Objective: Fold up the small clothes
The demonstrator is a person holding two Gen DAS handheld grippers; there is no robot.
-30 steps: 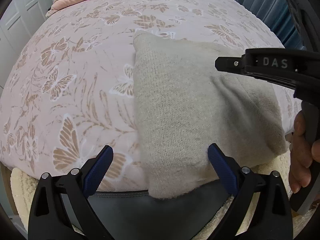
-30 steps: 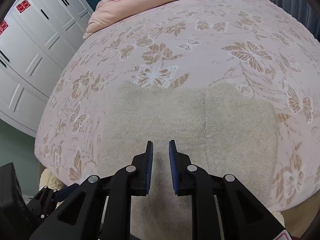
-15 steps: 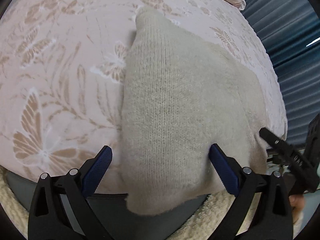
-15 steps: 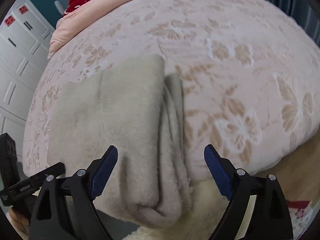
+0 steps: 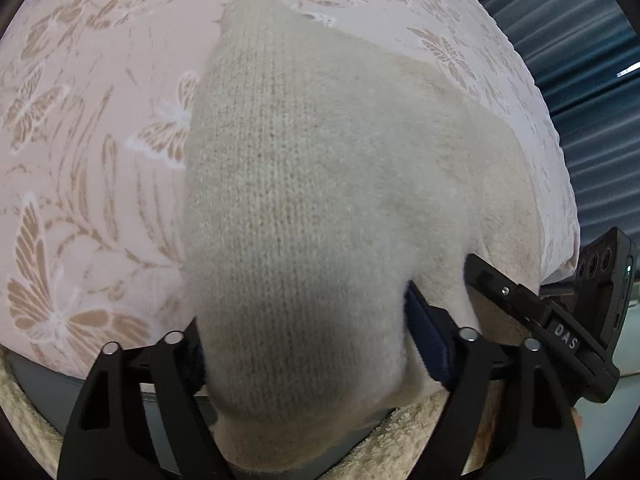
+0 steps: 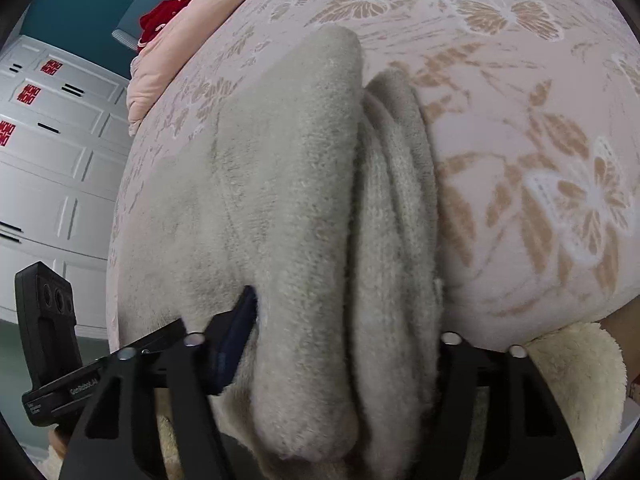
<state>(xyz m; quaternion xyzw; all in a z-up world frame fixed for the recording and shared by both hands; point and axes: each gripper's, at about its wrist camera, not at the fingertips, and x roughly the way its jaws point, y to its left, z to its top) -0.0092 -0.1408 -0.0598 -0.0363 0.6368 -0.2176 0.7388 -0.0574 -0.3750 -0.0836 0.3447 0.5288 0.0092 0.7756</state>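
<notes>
Left gripper point(image 5: 304, 344): jaws just closing, now pinched on the near left end of the beige knit garment point(image 5: 320, 184); left pad hidden under the wool, right blue pad point(image 5: 424, 340) pressed into it
Right gripper point(image 6: 340, 332): jaws likewise just closing, now clamped across the bunched layers at the garment's near right end point(image 6: 320, 208); left pad point(image 6: 236, 332) dug into the pile, right pad hidden behind the cloth
Since a second ago: both views dropped closer to the cloth, spread jaws replaced by two grips, right gripper rolled and shifted from mid-garment to its right end
Reading: grasp step probably complete, near hem held at both ends, ready to lift and carry toward the far edge for the next fold

Garment lies on the butterfly-print bedspread point(image 5: 88, 152), near hem hanging just over the bed's near edge above a cream fluffy rug point(image 6: 576, 368)
Open bedspread far and to both sides: ample room for the fold
Constraints: blue curtain point(image 5: 580, 52) beyond the right edge, white wardrobe point(image 6: 52, 168) left, pink duvet point(image 6: 168, 56) at the far end
</notes>
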